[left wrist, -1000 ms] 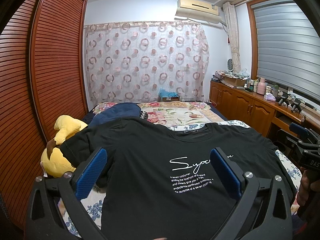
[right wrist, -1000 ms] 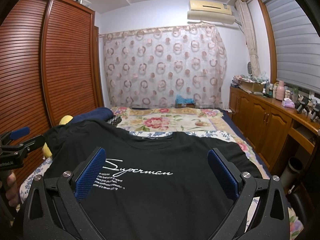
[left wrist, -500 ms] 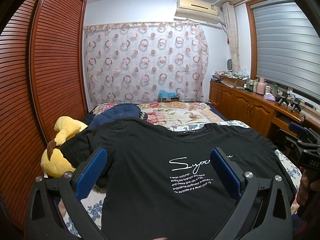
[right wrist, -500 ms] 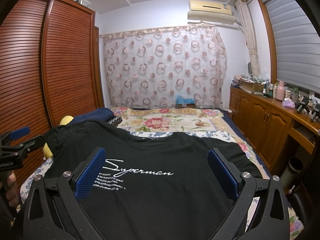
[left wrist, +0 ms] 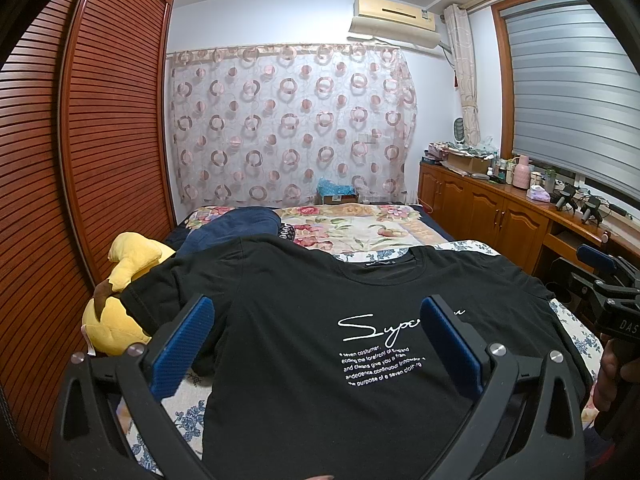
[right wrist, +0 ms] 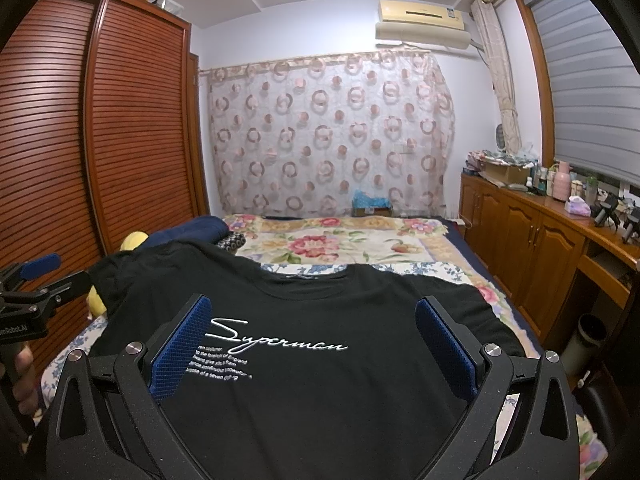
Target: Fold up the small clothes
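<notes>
A black T-shirt (left wrist: pixel 296 320) with white "Superman" lettering lies spread flat on the bed, collar toward the far end; it also fills the right wrist view as the same black T-shirt (right wrist: pixel 320 392). My left gripper (left wrist: pixel 318 346) hovers open over the shirt's left half, blue pads wide apart with nothing between them. My right gripper (right wrist: pixel 314 344) hangs open above the chest print, also holding nothing. The right gripper (left wrist: pixel 604 280) shows at the right edge of the left view; the left gripper (right wrist: pixel 36 280) shows at the left edge of the right view, each held by a hand.
A yellow plush toy (left wrist: pixel 120 288) lies under the shirt's left sleeve by the slatted wardrobe (left wrist: pixel 60 180). A floral quilt (right wrist: pixel 344 240) and dark blue bundle (left wrist: pixel 236 224) sit beyond the collar. Wooden cabinets (right wrist: pixel 528 240) line the right wall, cluttered on top.
</notes>
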`<state>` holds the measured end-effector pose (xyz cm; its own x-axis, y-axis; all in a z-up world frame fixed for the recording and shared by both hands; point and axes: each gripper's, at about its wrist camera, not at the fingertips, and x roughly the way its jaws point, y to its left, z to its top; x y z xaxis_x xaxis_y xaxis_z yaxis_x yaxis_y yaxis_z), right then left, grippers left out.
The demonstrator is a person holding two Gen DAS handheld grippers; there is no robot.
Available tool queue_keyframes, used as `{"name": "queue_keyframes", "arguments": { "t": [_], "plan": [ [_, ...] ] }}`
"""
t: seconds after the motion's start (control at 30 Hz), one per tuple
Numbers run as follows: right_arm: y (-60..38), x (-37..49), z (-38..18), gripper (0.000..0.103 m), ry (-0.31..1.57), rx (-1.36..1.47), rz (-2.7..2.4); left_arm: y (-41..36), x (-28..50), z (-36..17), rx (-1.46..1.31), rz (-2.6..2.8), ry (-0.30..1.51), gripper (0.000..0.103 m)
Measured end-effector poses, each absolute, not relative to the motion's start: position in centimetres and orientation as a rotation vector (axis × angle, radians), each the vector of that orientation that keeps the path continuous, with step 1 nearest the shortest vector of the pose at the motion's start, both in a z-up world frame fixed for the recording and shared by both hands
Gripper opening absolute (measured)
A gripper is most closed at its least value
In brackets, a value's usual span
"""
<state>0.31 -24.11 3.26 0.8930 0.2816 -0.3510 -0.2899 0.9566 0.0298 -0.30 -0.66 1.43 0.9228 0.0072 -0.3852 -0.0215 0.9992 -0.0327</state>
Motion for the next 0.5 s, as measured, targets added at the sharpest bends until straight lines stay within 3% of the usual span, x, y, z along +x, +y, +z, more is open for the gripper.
{"name": "queue_keyframes", "arguments": {
  "t": [0.5],
  "plan": [
    [-23.9, 1.9, 1.4, 0.103, 0.444, -0.037, 0.324, 0.4, 0.3, 0.9, -0.045, 0.038, 0.454, 0.103]
  ]
}}
